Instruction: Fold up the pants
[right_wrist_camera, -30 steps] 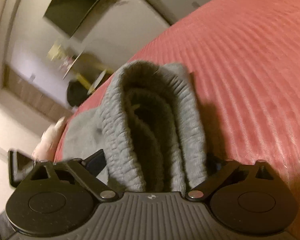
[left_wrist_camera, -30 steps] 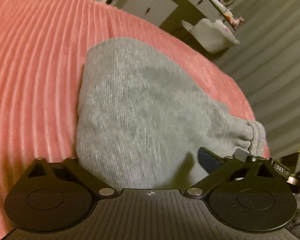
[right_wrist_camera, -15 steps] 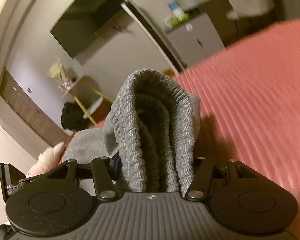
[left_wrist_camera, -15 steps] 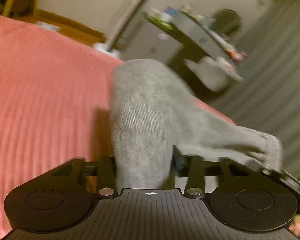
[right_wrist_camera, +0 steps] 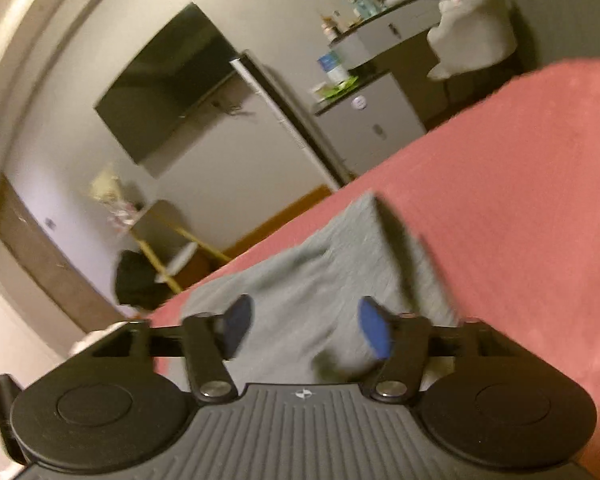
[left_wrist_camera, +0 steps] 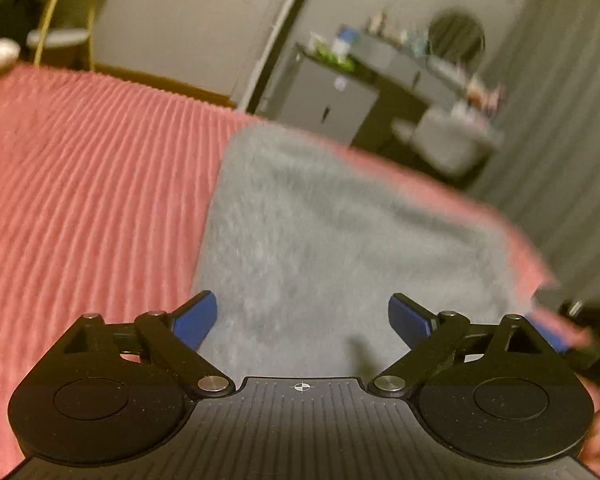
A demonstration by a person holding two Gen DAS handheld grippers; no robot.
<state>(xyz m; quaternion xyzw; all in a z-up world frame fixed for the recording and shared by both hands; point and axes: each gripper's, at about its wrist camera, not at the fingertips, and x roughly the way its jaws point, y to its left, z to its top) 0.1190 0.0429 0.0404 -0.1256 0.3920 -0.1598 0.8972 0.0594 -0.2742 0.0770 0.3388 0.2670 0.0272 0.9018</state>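
Both jaws apart: left gripper (left_wrist_camera: 302, 316) and right gripper (right_wrist_camera: 306, 326) over folded grey pants (left_wrist_camera: 340, 232) on bed (left_wrist_camera: 80, 168). Risk: blue pads snag knit, undoing fold.

Two wrist views, low and close over the pants (left_wrist_camera: 340, 248) (both blurred), facing the dresser (right_wrist_camera: 376, 124)

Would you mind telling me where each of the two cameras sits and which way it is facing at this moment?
Left wrist: sits on the left gripper, looking along its open fingers over the gray pants on the pink bedspread; the other gripper's tip shows at right.
Right wrist: sits on the right gripper, fingers open, looking over the pants toward the wall TV.
Shared: pants, bedspread, gray cabinet.
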